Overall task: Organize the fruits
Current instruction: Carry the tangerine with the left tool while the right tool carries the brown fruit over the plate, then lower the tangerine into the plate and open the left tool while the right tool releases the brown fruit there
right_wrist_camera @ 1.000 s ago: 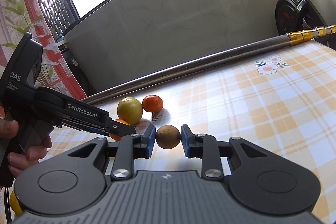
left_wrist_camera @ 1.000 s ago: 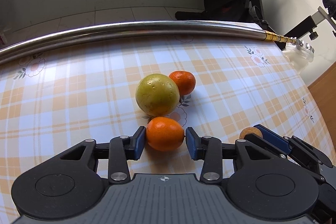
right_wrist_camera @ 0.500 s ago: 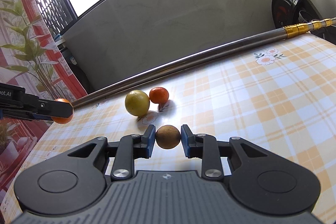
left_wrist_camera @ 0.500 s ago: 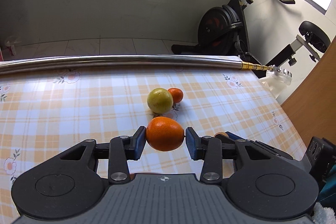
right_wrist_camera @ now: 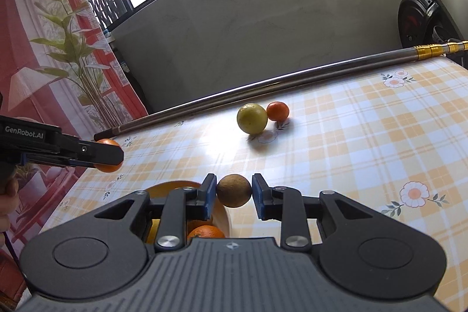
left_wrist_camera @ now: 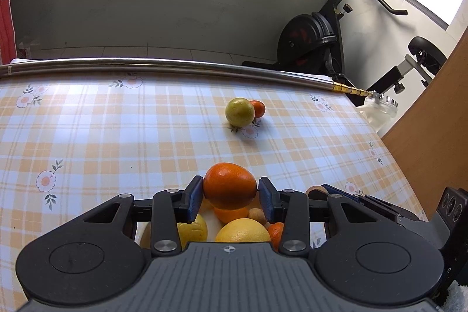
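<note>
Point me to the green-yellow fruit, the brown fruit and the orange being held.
green-yellow fruit (right_wrist_camera: 252, 118): right wrist view, centre of its skin.
brown fruit (right_wrist_camera: 234, 194): right wrist view, front face between the pads.
orange (left_wrist_camera: 229, 185): left wrist view, middle of its peel.

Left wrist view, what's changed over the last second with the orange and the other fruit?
The left gripper, clamped on the round orange, lifted it off the checked tablecloth and carried it back over the bowl of fruit. The right gripper did likewise with its small brown fruit. Neither let go. The yellow-green fruit and small tangerine stayed touching near the metal pole.
</note>
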